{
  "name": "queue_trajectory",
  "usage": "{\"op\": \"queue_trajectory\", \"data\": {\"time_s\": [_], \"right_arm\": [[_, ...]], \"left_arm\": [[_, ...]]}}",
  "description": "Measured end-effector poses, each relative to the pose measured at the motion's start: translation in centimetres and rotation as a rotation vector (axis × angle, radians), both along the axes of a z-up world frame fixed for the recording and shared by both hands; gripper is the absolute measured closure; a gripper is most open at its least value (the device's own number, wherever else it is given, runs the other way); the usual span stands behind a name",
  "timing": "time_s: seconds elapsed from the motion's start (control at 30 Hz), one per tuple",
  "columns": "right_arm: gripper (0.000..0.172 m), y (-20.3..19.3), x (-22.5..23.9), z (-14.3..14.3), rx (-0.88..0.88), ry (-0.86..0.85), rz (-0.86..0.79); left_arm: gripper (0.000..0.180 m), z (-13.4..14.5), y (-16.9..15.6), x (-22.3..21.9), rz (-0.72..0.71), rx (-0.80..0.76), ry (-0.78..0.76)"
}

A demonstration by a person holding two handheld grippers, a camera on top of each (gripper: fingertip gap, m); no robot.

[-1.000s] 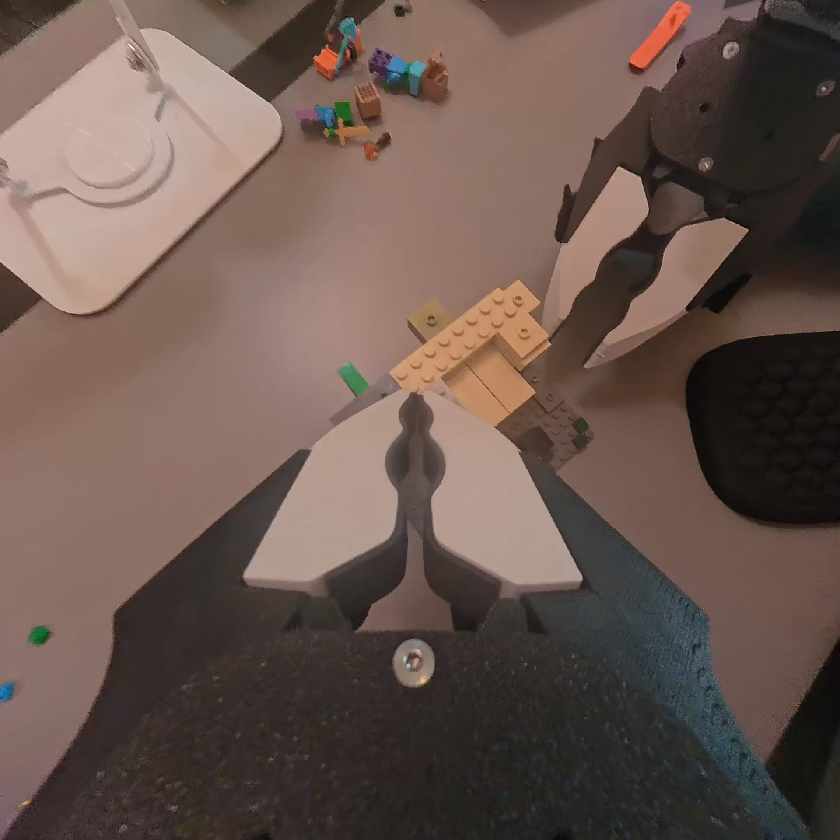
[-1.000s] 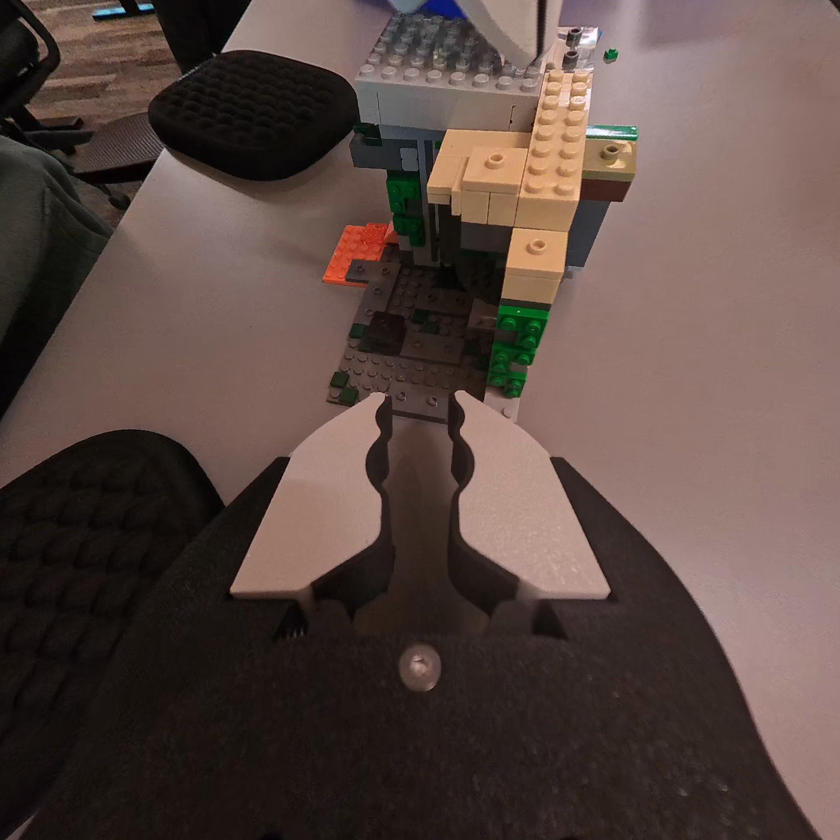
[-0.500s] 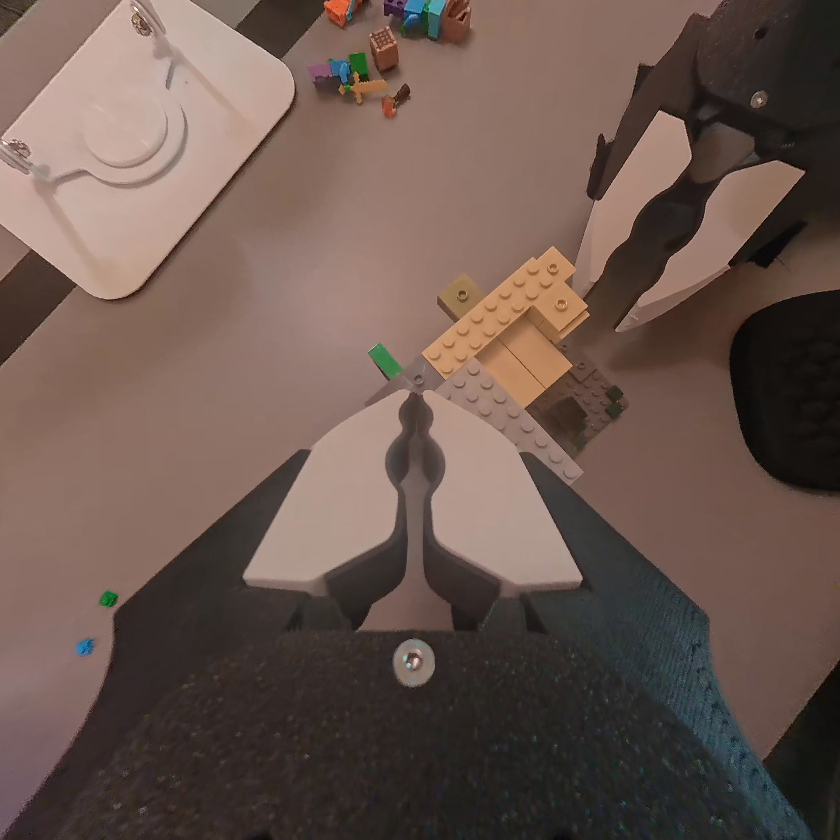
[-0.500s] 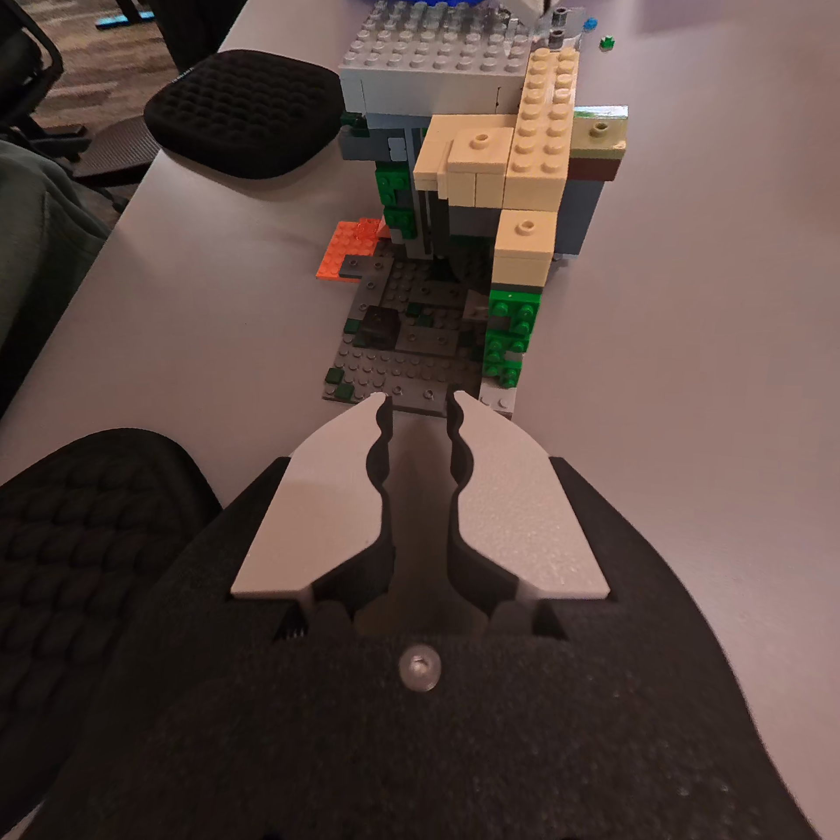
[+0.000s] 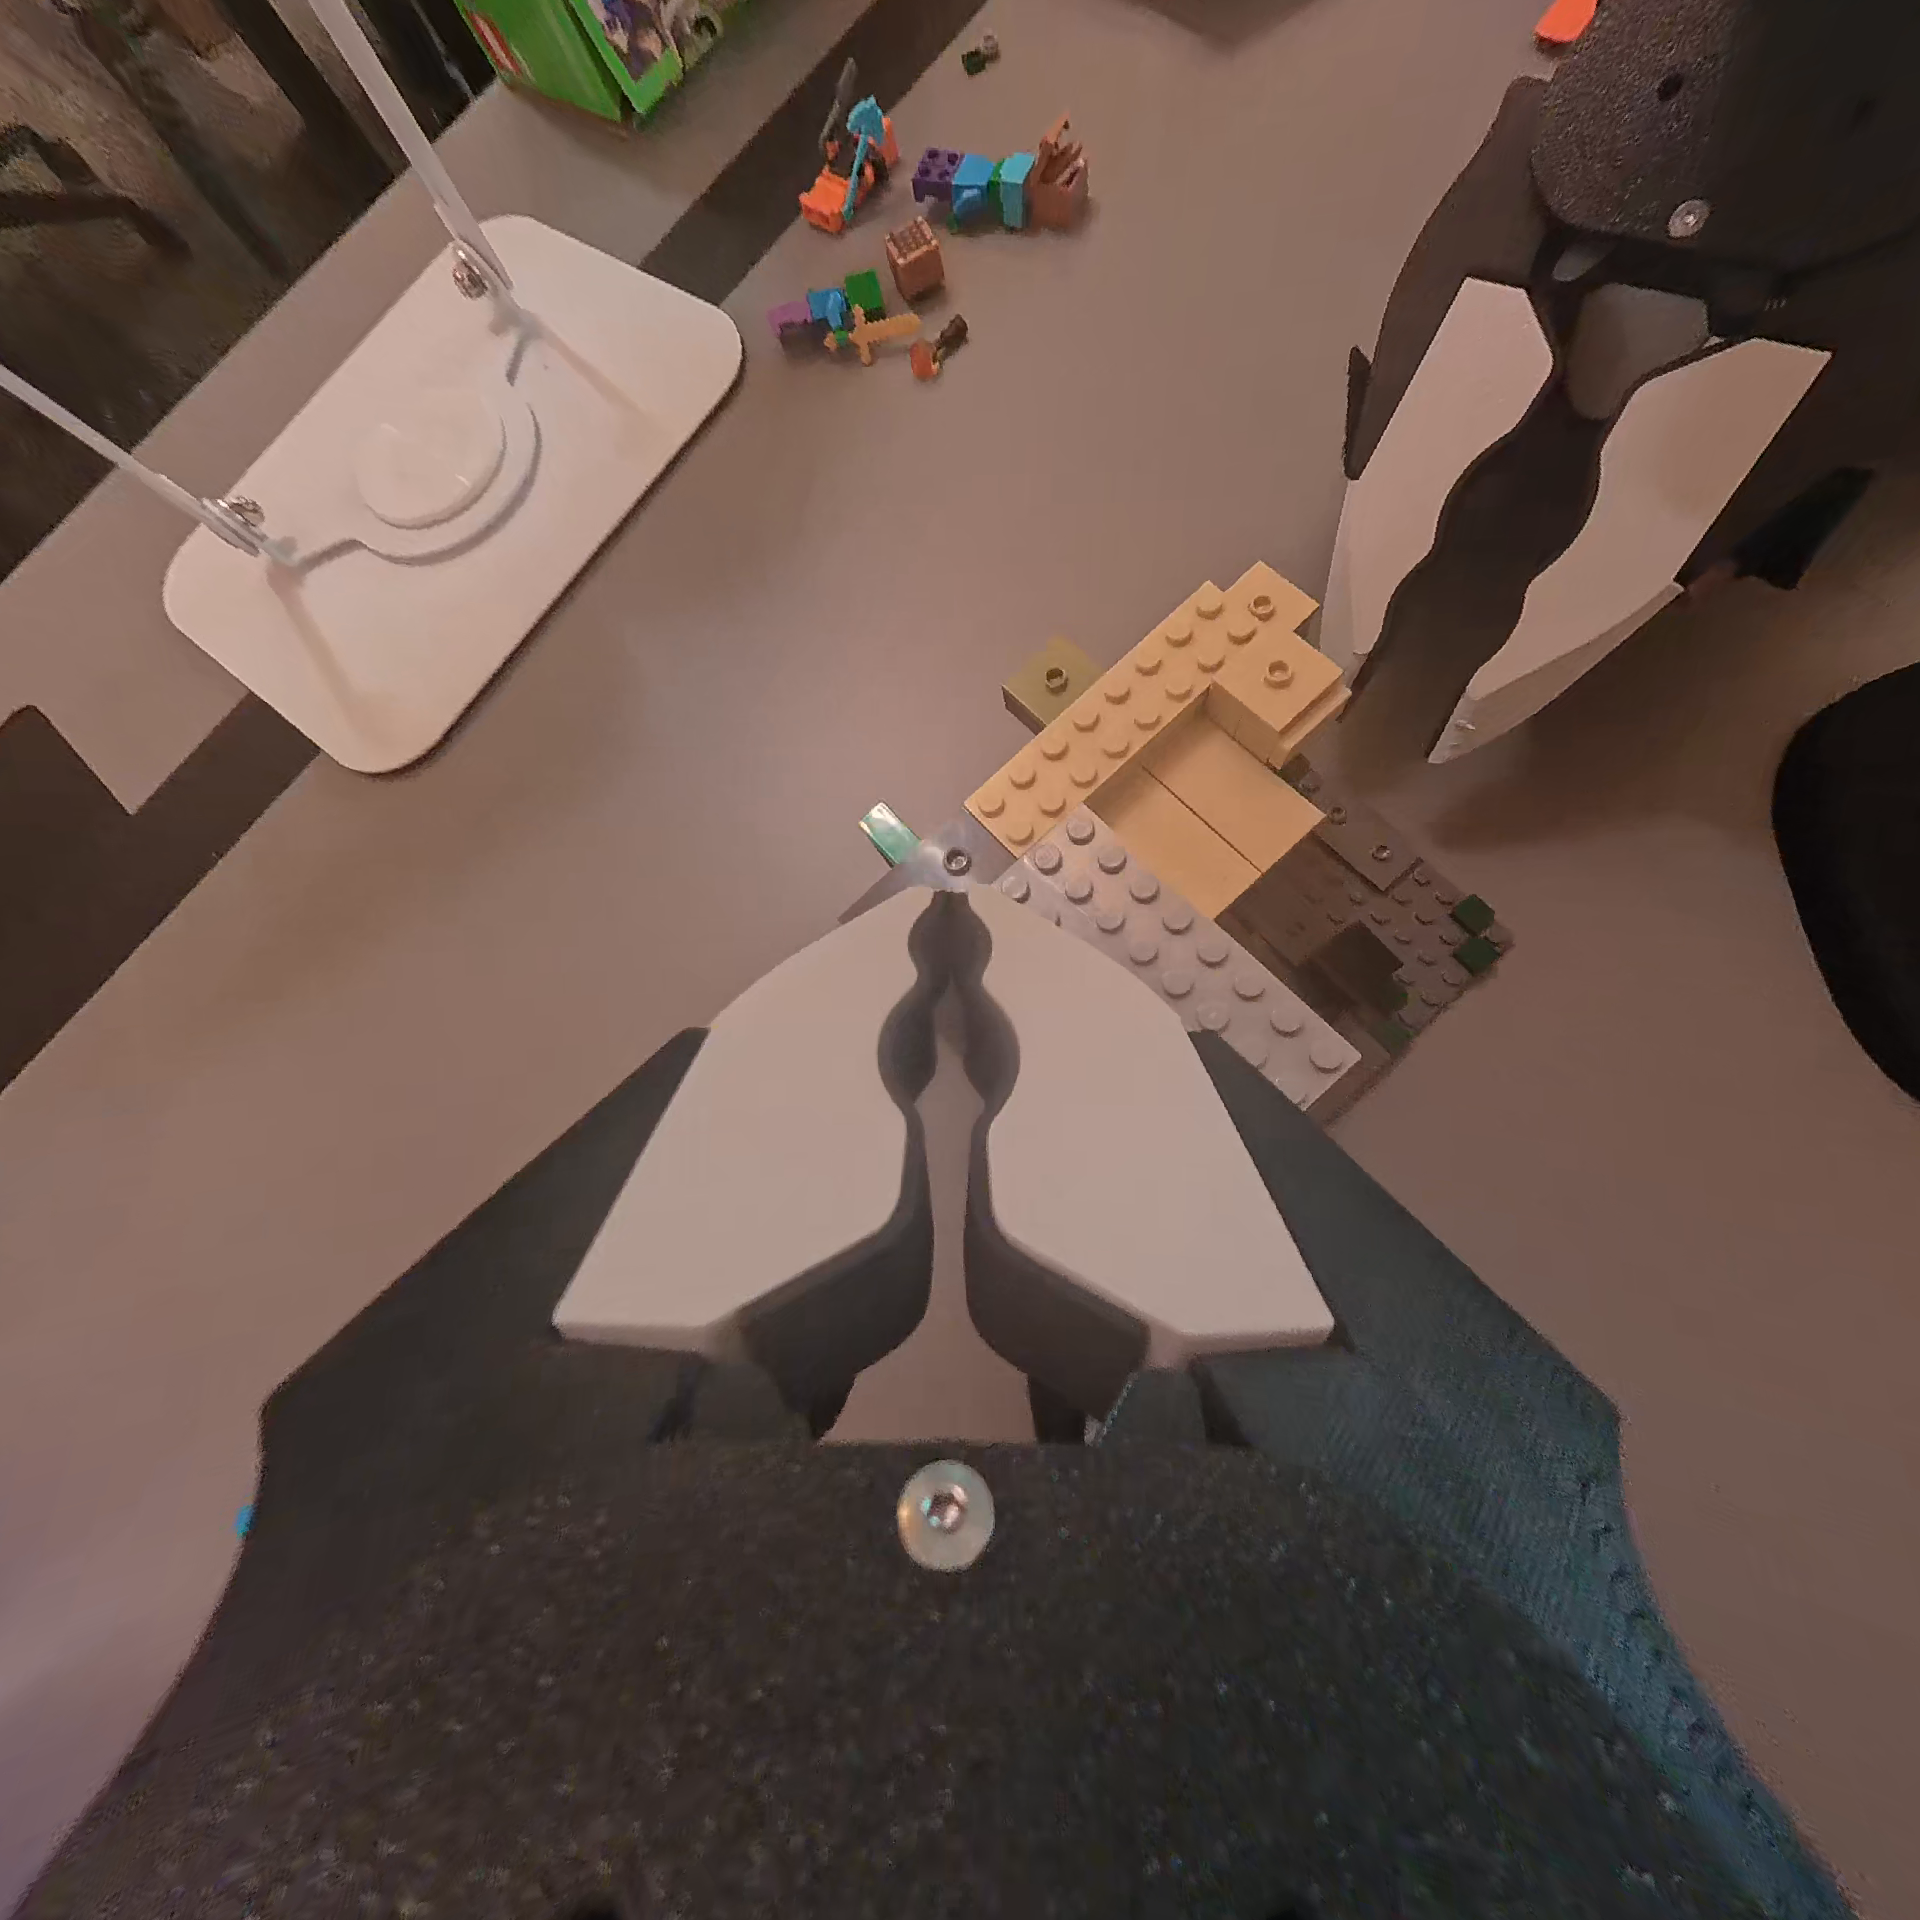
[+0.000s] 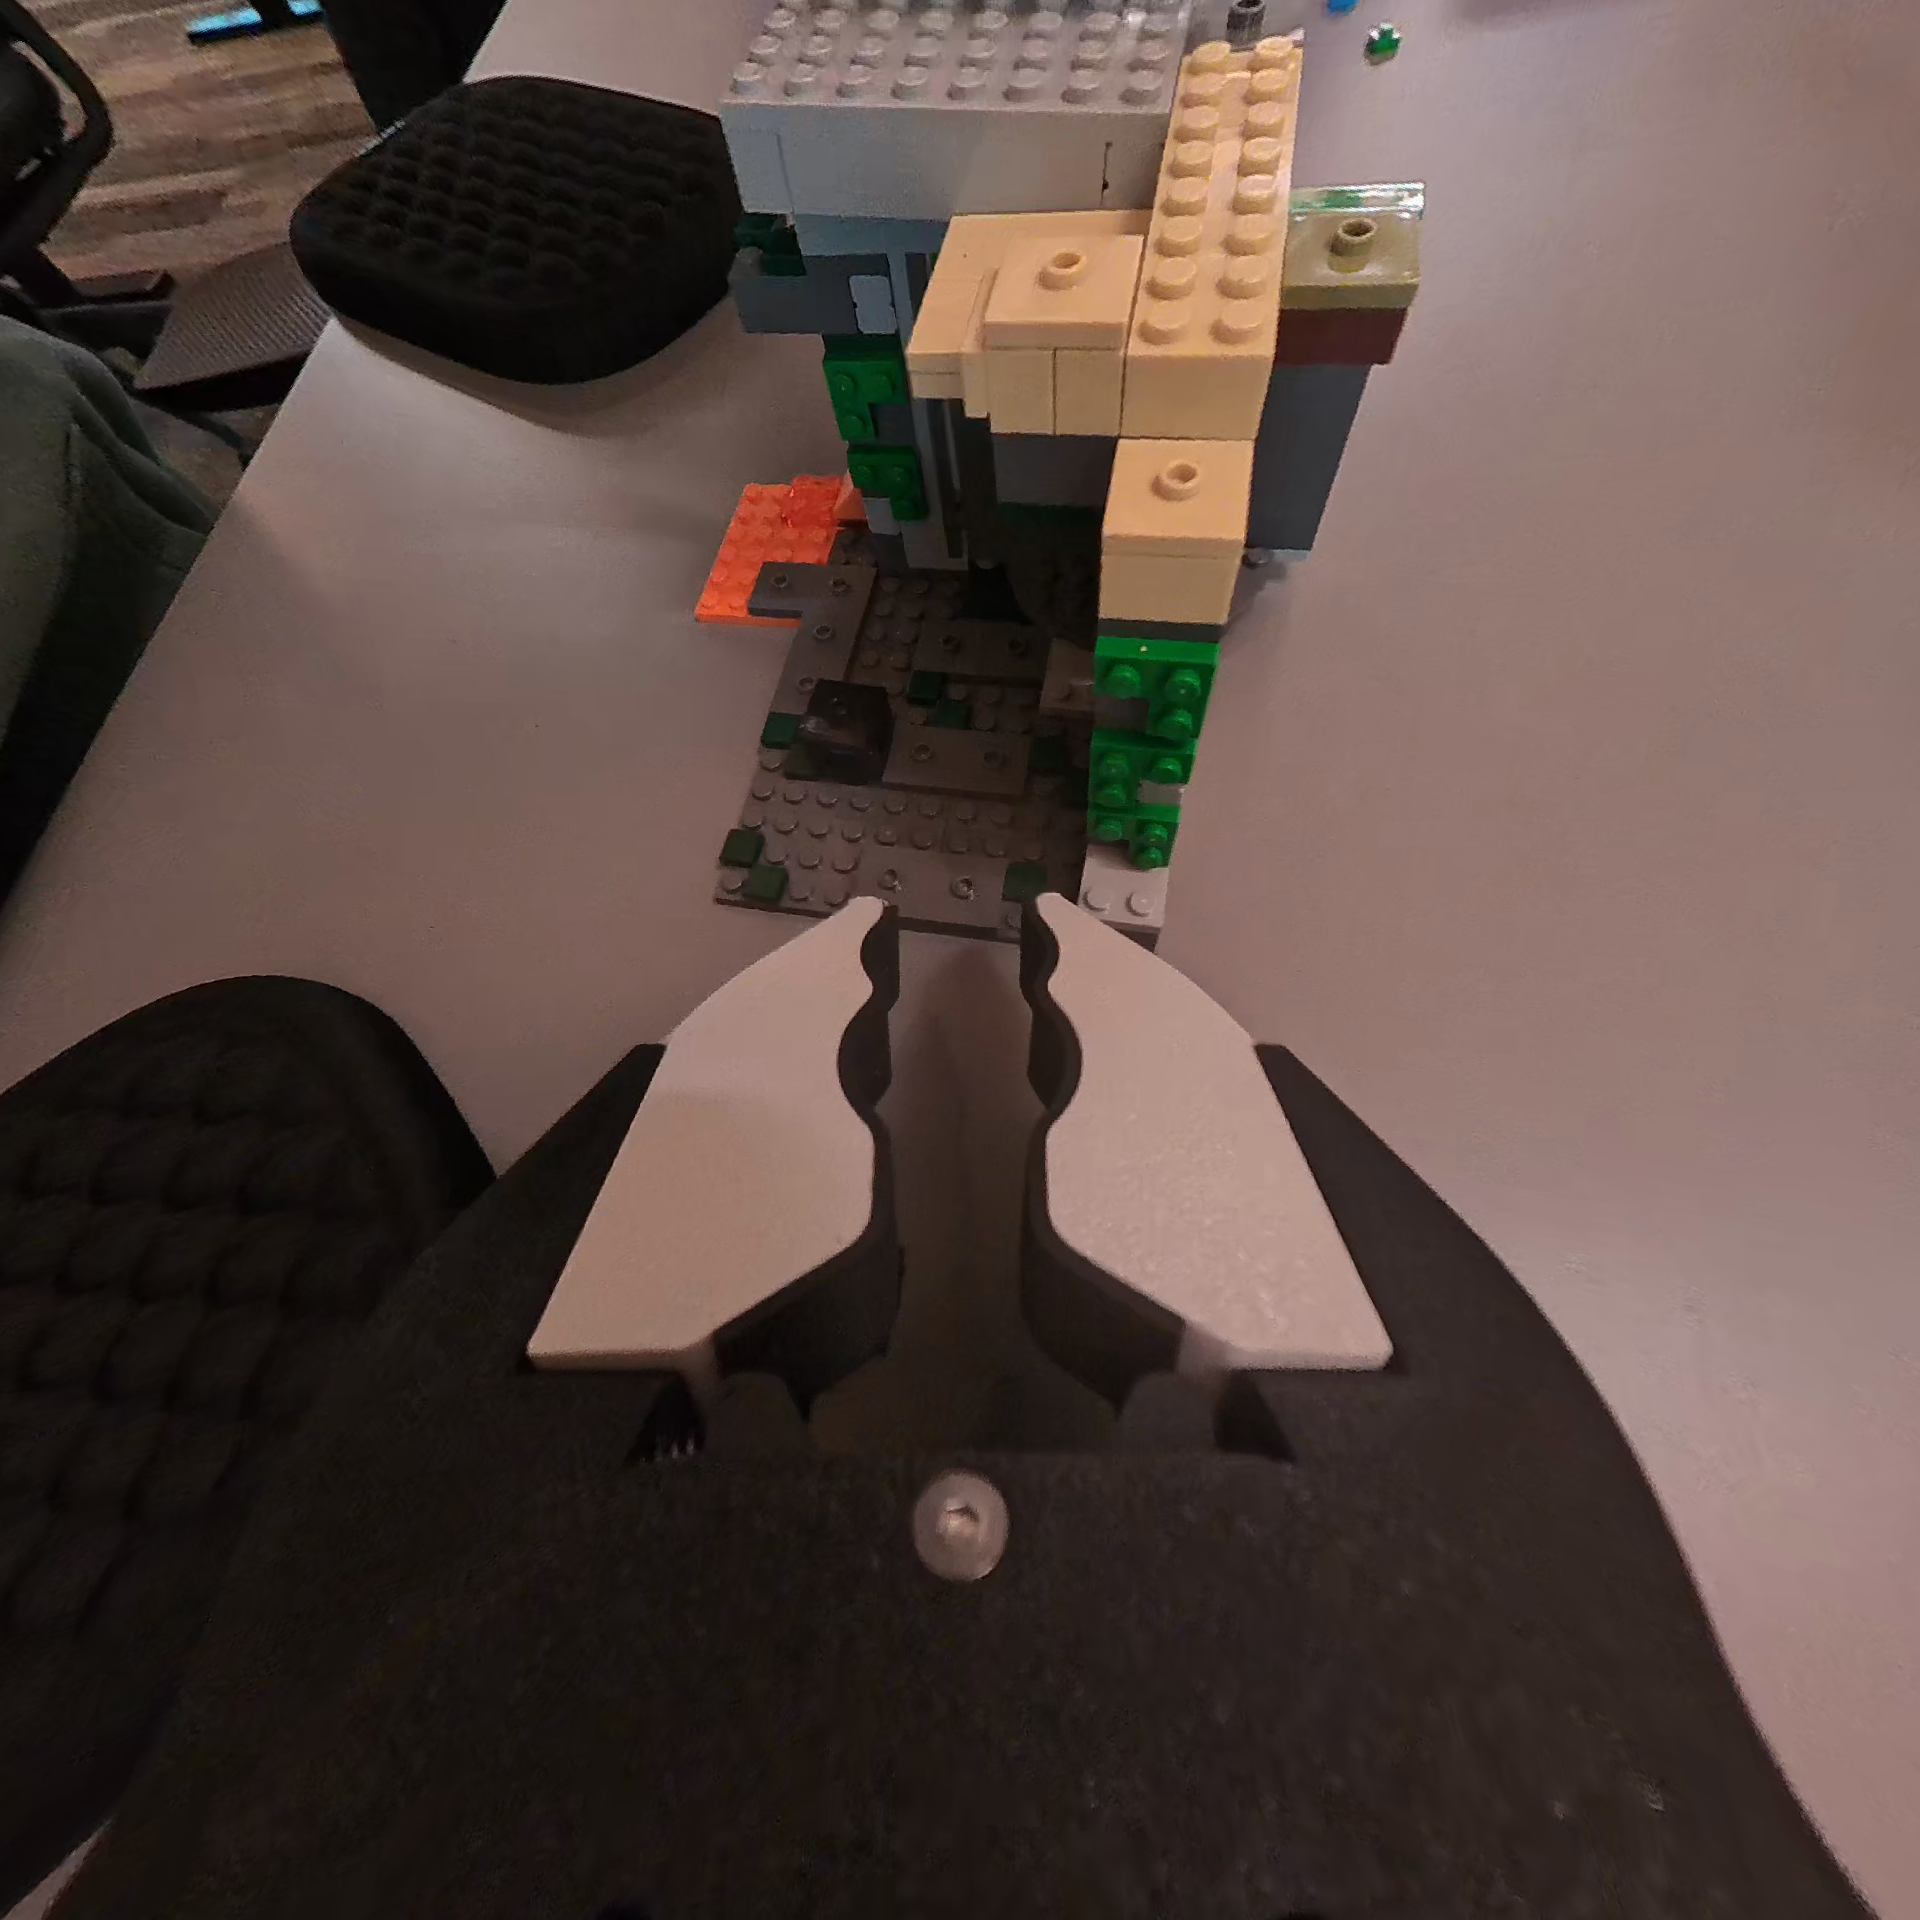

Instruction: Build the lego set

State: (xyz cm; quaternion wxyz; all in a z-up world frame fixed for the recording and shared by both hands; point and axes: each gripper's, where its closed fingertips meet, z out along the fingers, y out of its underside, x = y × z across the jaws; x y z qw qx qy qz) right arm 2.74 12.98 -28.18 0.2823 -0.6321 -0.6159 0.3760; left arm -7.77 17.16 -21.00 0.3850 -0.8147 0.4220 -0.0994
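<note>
At far left a white stand base [image 5: 447,488] lay on the table [image 5: 727,582]. The left gripper [image 5: 951,902] had its fingertips together, pinching a small clear piece [image 5: 940,868] beside the brick building [image 5: 1174,769]. The right gripper [image 6: 958,914], jaws apart and bare, hovered at the building's near grey baseplate [image 6: 914,831].

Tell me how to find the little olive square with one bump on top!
Find the brick building on the grey table. Along its top runs a long tan strip; the olive square juts out beside it. Unlike its tan neighbours, it sits on a dark red layer.
</note>
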Motion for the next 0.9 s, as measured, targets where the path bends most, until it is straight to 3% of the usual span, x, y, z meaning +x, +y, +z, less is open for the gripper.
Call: {"op": "queue_trajectory", "data": {"time_s": [0.3,0.43,0.6,0.67,0.73,0.9], "right_arm": [[0.149,-0.4,-0.1,2.8,-0.068,0.081,-0.015],[0.147,-2.3,-0.8,4.8,-0.082,0.109,0.003],[0.138,-3.9,-2.9,8.5,0.146,0.164,-0.06],[0.152,-3.6,-4.3,10.1,0.309,0.185,-0.09],[0.165,-3.3,-5.8,10.7,0.37,0.142,-0.089],[0.172,-2.1,-9.0,10.0,0.327,-0.116,-0.036]], "left_arm": [[0.18,0.4,0.1,0.0,0.007,0.144,-0.082],[0.18,2.0,0.0,-1.2,0.079,0.152,-0.271],[0.18,1.1,-0.9,-3.6,0.128,0.076,-0.433],[0.18,0.1,-1.1,-4.2,0.121,0.059,-0.445],[0.18,-1.0,-1.3,-4.4,0.097,0.058,-0.435],[0.175,-2.5,-2.9,-4.0,-0.006,0.109,-0.396]]}}
